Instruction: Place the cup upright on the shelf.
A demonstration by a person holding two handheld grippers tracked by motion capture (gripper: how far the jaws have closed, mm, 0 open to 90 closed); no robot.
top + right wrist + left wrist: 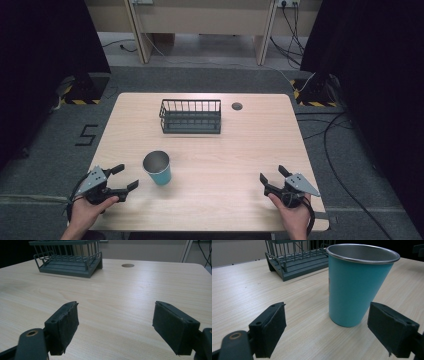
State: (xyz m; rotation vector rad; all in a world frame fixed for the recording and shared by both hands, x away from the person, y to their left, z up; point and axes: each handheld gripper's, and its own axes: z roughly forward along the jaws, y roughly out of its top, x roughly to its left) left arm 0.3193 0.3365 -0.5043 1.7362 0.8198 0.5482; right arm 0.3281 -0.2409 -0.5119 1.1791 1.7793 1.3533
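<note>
With jaws spread, the left hand-held gripper [121, 177] is lining up on the teal cup [157, 168] standing upright and ungrasped on the desk [240, 150], while the right hand-held gripper [272, 179], likewise spread, is waiting apart; grasping and any transfer toward the wire basket [190, 116] are remaining.

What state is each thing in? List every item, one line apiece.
Teal cup: upright on the table, open end up, apparently empty, untouched.
Wire rack: upright at the table's far side, empty.
Left tool: open, jaws apart, close beside the cup, holding nothing.
Right tool: open, jaws apart over bare tabletop, holding nothing.
Table: level, with a round hole near the rack.
</note>
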